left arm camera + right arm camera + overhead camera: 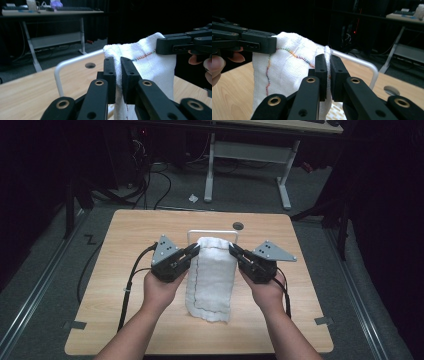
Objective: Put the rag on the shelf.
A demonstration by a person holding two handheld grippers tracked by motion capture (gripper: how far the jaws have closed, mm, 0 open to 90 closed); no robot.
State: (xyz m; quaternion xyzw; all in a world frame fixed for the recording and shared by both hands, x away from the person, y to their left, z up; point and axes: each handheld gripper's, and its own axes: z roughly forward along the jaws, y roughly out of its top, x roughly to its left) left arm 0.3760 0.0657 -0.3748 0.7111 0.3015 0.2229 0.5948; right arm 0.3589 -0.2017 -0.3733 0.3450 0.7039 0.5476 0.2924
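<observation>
A white folded towel [212, 277] with a coloured stitched seam hangs lifted between both grippers, its lower end draping onto the wooden table [125, 245]. My left gripper [195, 251] is shut on the towel's upper left corner; in the left gripper view [118, 76] cloth [150, 65] is pinched between the jaws. My right gripper [233, 249] is shut on the upper right corner, and the right gripper view [328, 75] shows towel [287, 67] squeezed in its jaws. Each gripper view also shows the other gripper clamped on the far corner.
A white bent-rod rack [212, 232] stands on the table just behind the towel. A round cable hole [238, 225] sits near the far edge. Beyond the table are a white desk frame [247, 167], cables on the floor and dark curtains.
</observation>
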